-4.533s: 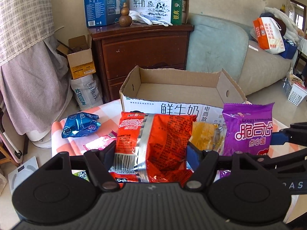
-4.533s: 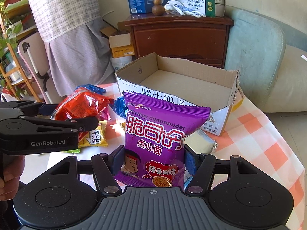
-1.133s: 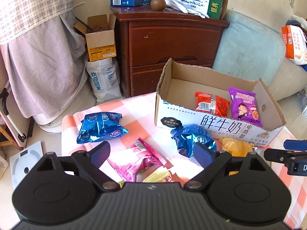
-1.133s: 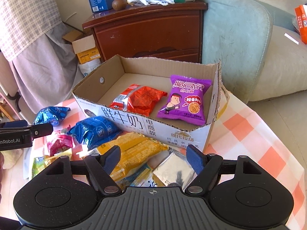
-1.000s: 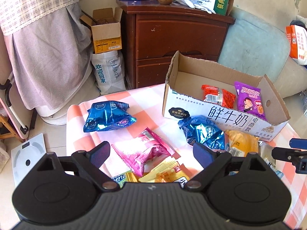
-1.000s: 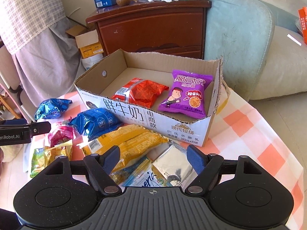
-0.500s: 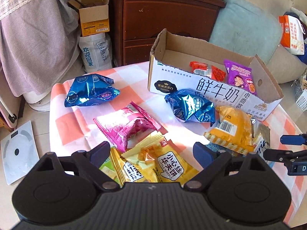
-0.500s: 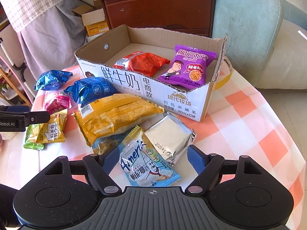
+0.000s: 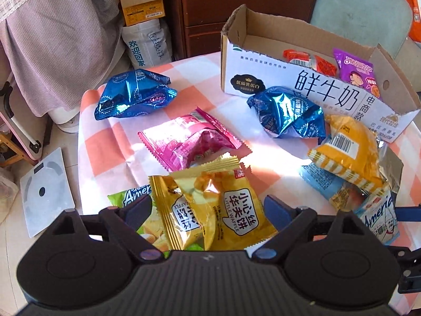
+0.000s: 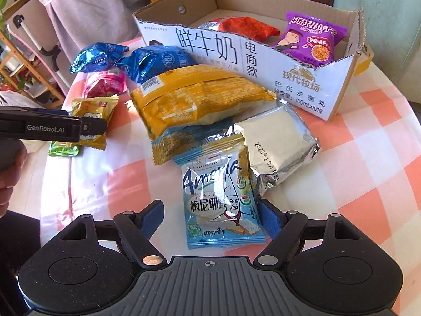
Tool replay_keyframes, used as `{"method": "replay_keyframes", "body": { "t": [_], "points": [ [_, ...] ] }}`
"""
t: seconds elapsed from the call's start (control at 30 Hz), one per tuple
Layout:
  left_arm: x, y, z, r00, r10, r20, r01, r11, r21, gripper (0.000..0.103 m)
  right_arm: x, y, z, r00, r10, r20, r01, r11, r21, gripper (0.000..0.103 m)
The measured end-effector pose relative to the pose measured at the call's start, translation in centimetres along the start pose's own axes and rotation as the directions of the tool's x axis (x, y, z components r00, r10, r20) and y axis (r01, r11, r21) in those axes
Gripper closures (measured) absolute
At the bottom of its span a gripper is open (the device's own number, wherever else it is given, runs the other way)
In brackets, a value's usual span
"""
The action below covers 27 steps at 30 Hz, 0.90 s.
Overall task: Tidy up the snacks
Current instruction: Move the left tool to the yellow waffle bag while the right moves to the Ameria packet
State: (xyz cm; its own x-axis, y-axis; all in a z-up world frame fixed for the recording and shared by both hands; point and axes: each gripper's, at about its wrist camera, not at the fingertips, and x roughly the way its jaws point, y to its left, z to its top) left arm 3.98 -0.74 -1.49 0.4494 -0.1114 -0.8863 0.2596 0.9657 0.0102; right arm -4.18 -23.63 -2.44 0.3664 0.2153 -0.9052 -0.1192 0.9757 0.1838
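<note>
We hold both sets of jaws open and empty. The left gripper (image 9: 205, 209) straddles overlapping waffle packets (image 9: 234, 216); at 12 o'clock of the right gripper (image 10: 209, 217) the biscuit packet (image 10: 223, 205) lies under other bags, so one may drag along.

Both tools (image 9: 206, 212) (image 10: 210, 217) agape, angled downward
</note>
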Motion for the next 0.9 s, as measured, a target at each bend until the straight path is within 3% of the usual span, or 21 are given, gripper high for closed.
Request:
{"method": "replay_keyframes", "body": {
  "t": [0.1,0.33,0.9],
  "points": [
    [-0.5,0.2,0.2,1.000,-0.014,0.026,0.014,1.000,-0.003,0.011,-0.5,-0.2,0.2,0.999,-0.036,0.020,0.036,0.999,0.003,0.024],
    [0.0,-0.8,0.2,1.000,-0.006,0.007,0.006,1.000,0.023,0.011,0.2,0.5,0.1,0.998,-0.061,-0.013,0.060,0.998,-0.031,0.024],
    [1.2,-2.4,-0.1,0.999,0.041,0.016,-0.042,0.995,0.095,0.011,1.2,2.9,-0.9,0.998,-0.042,-0.048,0.035,0.989,-0.142,0.022]
  ]
}}
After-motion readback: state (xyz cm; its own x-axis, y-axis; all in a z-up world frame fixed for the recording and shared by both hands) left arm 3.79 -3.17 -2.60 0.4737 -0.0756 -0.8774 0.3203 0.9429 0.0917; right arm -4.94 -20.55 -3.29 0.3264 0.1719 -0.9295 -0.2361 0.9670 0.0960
